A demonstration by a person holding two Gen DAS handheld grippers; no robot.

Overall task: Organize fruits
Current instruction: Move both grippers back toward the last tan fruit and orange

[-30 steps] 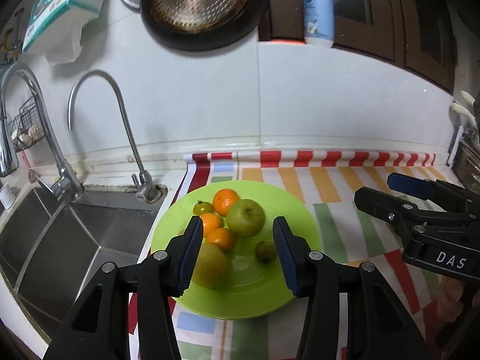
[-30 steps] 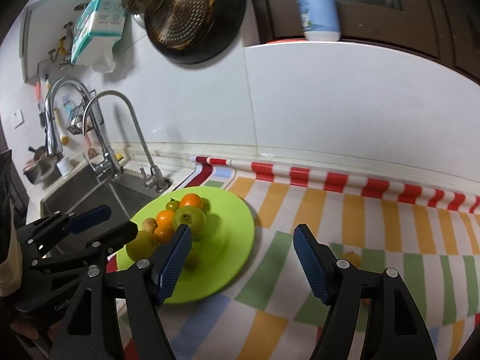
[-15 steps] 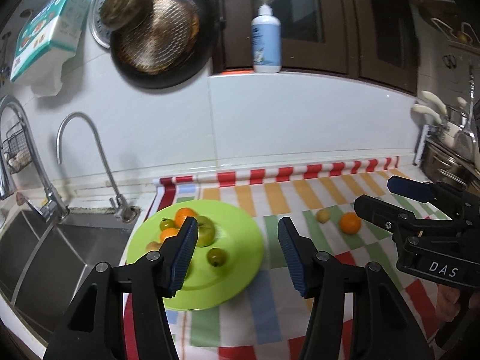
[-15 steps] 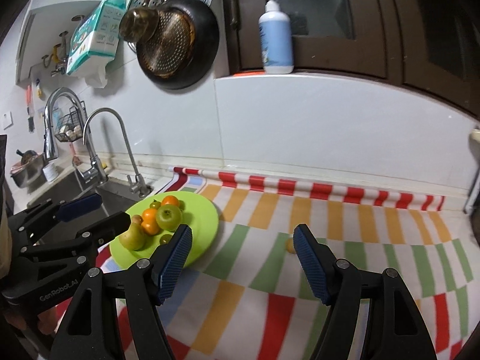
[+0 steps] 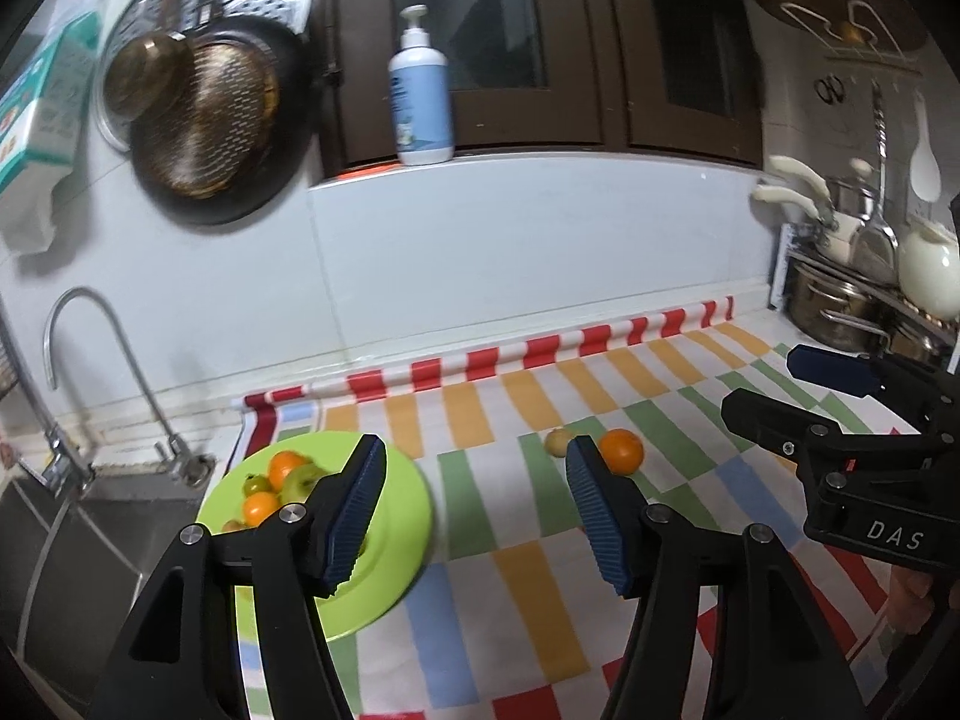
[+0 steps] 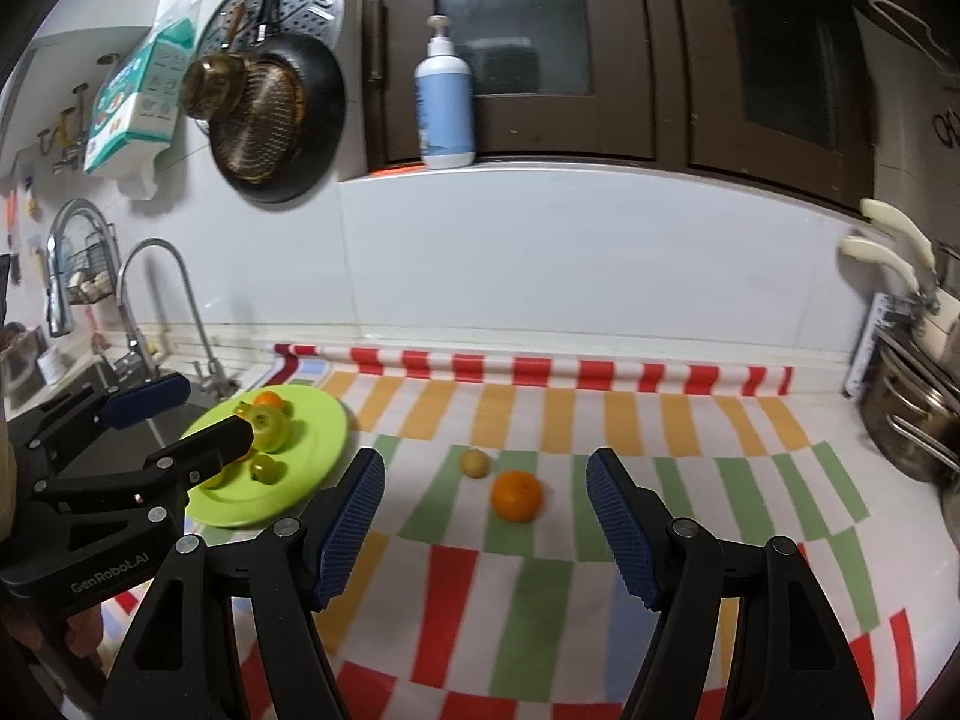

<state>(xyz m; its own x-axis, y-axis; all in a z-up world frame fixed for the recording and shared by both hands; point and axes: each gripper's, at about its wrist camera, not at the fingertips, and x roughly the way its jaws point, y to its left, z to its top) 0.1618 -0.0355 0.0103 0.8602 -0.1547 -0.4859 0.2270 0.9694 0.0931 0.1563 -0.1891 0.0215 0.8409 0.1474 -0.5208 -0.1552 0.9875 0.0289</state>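
Now we centre the spread, empty right tool (image 6: 485,519) over the orange (image 6: 516,495) | beside it, the small yellow fruit (image 6: 474,462) | close gently | carry to green plate (image 6: 312,450) | left tool (image 5: 471,507) spread, empty.

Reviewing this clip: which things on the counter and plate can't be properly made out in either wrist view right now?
- Fruit count on the green plate: left wrist view, the left gripper finger covers part of the pile; right wrist view, that gripper's finger also overlaps it.
- Small yellowish fruit beside the orange: too small and blurred to identify.
- Right gripper: open, holding nothing.
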